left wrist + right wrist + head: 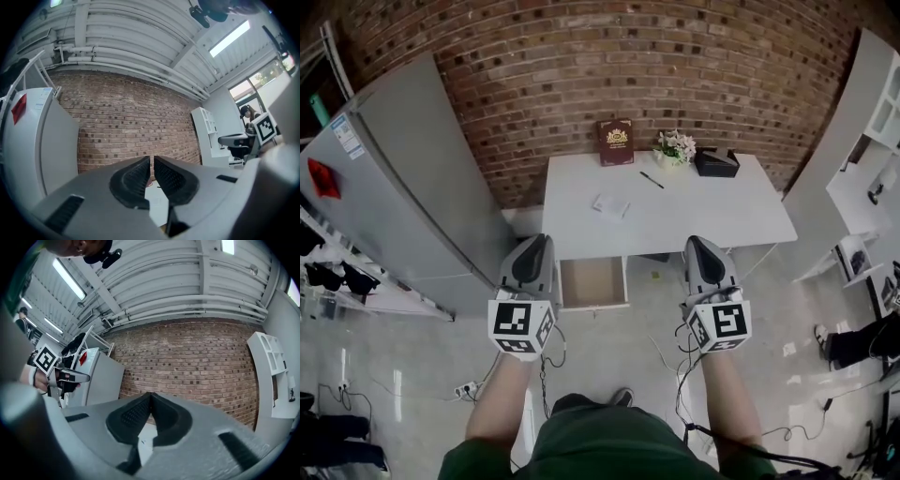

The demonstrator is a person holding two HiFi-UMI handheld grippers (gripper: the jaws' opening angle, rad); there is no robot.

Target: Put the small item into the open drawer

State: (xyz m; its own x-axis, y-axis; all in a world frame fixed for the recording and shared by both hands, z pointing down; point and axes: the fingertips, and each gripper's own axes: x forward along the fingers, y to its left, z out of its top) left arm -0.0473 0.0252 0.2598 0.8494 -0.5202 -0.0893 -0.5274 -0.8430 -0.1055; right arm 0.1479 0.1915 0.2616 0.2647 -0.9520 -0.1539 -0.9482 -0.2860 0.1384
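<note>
A white table (722,225) stands against the brick wall. Its drawer (592,283) is pulled open at the front left, and its inside looks bare. On the tabletop lie a small white pad (610,205) and a black pen (652,180). Both grippers are held in front of the table, well short of these items. My left gripper (538,240) (152,160) hovers just left of the drawer with its jaws shut and nothing between them. My right gripper (697,242) (150,395) is over the table's front right edge, also shut and holding nothing.
At the table's back stand a red book (615,142), a small flower pot (675,147) and a black box (716,163). A grey fridge (412,187) is at the left and white shelves (867,178) at the right. Cables (675,361) lie on the floor. A person's leg (853,339) shows at the right.
</note>
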